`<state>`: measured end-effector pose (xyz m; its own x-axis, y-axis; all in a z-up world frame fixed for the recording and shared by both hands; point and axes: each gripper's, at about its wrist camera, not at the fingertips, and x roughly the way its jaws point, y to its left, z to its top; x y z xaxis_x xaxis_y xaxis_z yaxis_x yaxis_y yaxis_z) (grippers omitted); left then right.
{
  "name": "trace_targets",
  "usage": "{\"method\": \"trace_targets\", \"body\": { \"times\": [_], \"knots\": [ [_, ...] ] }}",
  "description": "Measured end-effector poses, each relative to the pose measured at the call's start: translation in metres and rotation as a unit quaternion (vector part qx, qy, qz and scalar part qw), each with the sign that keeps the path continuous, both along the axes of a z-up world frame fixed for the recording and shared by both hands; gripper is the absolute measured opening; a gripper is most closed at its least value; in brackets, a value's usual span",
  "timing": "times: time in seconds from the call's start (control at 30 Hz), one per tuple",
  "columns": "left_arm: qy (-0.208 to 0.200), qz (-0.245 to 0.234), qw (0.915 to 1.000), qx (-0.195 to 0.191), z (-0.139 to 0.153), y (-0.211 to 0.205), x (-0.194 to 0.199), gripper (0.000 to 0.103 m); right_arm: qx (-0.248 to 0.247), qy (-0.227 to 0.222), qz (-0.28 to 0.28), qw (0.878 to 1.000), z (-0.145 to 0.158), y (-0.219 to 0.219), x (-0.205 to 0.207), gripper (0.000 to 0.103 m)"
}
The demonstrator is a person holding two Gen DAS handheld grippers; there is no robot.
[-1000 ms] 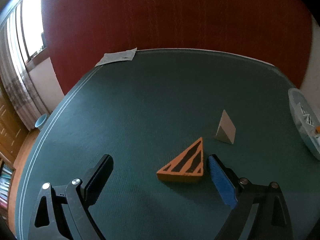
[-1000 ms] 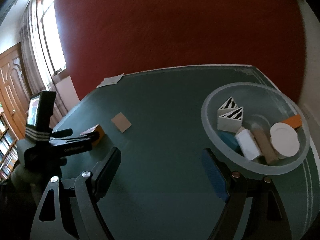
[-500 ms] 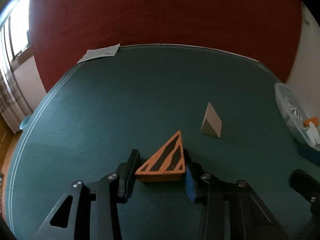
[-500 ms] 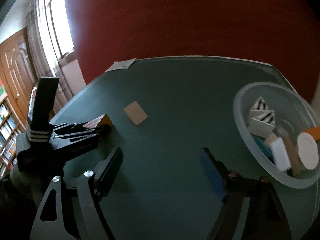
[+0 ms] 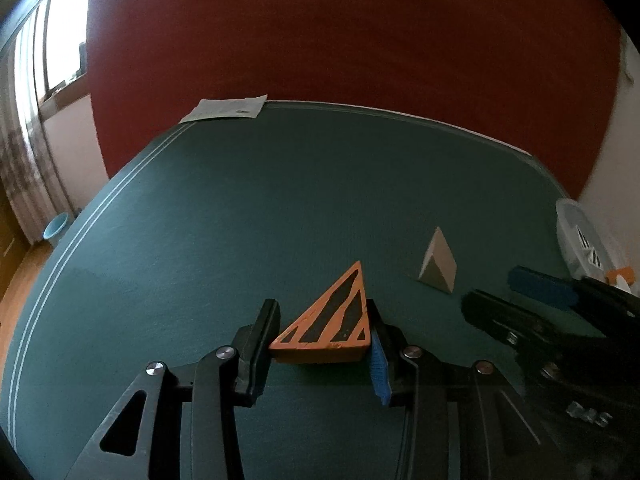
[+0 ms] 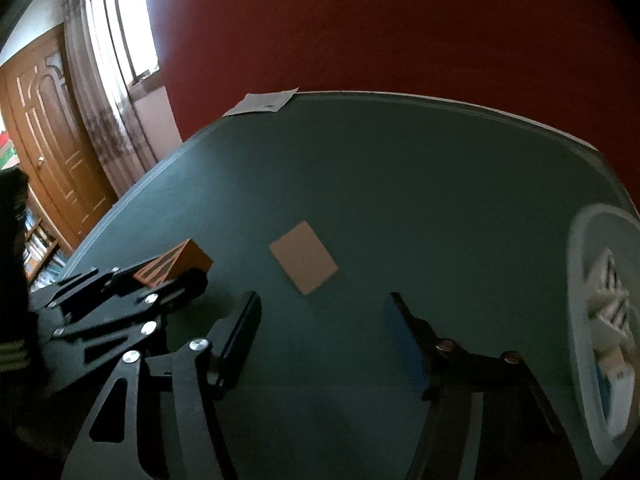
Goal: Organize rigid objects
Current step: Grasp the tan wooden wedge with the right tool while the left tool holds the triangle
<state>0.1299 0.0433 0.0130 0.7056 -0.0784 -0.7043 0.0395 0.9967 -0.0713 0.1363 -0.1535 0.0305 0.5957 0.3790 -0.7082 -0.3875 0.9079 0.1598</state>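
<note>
— Where was the orange striped wedge (image 5: 330, 330)?
— Mid-table (image 5: 240, 208), clamped in the left gripper (image 5: 322, 344) (presumably bound for the bowl (image 6: 580, 280) at the right edge).
— And the right gripper (image 6: 320, 344)?
— Wide apart, holding nothing.

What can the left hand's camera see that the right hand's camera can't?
Only the left wrist view shows the black stripes on top of the orange triangle block, pinched by the left gripper, and a small blue bin on the floor. Only the right wrist view shows the wooden door. Both show the tan wedge, the clear bowl, the open right gripper and the paper sheet.
</note>
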Motion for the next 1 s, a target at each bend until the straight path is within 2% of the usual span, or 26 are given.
{"method": "trace_targets", "body": {
  "times": [0.27, 0.4, 0.47, 0.67, 0.9, 1.0],
  "knots": [
    [0.008, 0.012, 0.9999, -0.008, -0.002, 0.007, 0.008, 0.043, -0.013, 0.010, 0.017, 1.000, -0.008, 0.023, 0.024, 0.055],
    [0.011, 0.015, 0.9998, -0.011, -0.003, 0.008, 0.009, 0.043, -0.022, 0.008, 0.020, 1.000, -0.009, 0.028, 0.029, 0.046],
    [0.012, 0.016, 0.9997, -0.011, -0.004, 0.010, 0.011, 0.043, -0.030, 0.005, 0.018, 0.999, -0.009, 0.031, 0.029, 0.042],
    [0.014, 0.016, 0.9997, -0.011, -0.005, 0.010, 0.010, 0.043, -0.042, -0.005, 0.017, 0.999, -0.007, 0.032, 0.023, 0.039],
    [0.014, 0.015, 0.9997, -0.011, -0.005, 0.010, 0.010, 0.043, -0.044, -0.012, 0.019, 0.999, -0.006, 0.030, 0.010, 0.025],
    [0.013, 0.016, 0.9997, -0.011, -0.005, 0.009, 0.009, 0.043, -0.031, -0.010, 0.011, 0.999, -0.005, 0.022, 0.004, 0.021]
  ]
}}
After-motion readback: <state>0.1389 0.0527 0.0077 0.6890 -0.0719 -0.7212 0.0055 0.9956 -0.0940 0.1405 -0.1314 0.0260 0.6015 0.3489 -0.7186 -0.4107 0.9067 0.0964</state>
